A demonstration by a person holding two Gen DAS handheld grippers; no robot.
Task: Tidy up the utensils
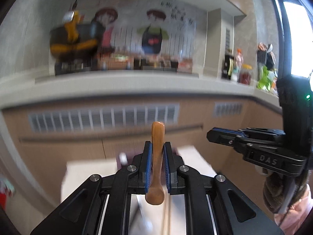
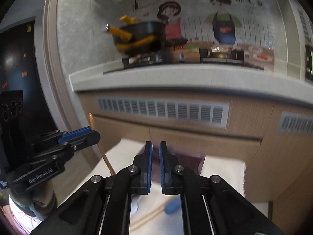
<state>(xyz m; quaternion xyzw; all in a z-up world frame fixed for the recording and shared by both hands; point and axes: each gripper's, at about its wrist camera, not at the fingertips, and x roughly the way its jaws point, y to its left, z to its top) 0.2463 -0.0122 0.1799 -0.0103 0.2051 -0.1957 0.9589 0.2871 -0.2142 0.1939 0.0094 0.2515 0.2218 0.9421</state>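
Note:
My left gripper (image 1: 157,146) is shut on a brown wooden spoon (image 1: 156,162), held upright in the air with its handle end above the blue pads and its bowl below. The spoon's handle also shows in the right wrist view (image 2: 101,148), beside the left gripper (image 2: 89,132). My right gripper (image 2: 156,146) has its blue pads nearly together with nothing between them. It appears at the right in the left wrist view (image 1: 213,135). Below, blurred, lie a blue utensil (image 2: 172,205) and wooden chopsticks (image 2: 148,217) on a white table (image 2: 221,178).
A purple holder (image 2: 193,156) stands on the table's far side. Beyond it a white counter (image 2: 176,76) runs above brown cabinets with vents. A black pot with yellow handles (image 2: 140,35) sits on the stove. Jars and bottles (image 1: 242,66) stand at the right.

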